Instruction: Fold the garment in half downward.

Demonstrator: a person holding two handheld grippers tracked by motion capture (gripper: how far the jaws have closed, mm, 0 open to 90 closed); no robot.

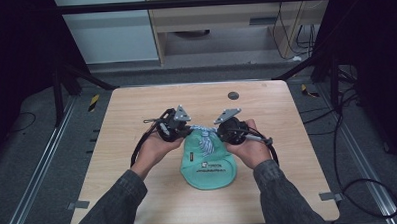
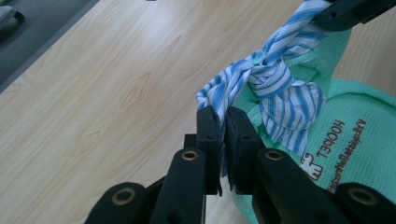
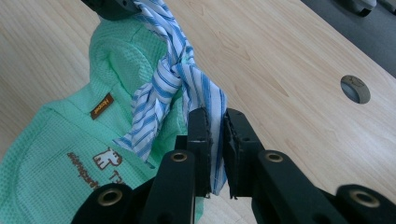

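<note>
On the pale wooden surface (image 1: 138, 159) lies a green pouch (image 1: 208, 166), its striped tie (image 2: 275, 88) knotted at the mouth. Left gripper (image 2: 223, 122) and right gripper (image 3: 215, 122) each clench one tie end; uneven pulling could drag the pouch or slip fabric from the jaws

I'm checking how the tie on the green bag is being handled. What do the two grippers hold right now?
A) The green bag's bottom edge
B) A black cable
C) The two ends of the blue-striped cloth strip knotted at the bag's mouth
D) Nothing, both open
C: the left gripper and the right gripper each pinch an end of the striped strip, knotted over the green bag.
</note>
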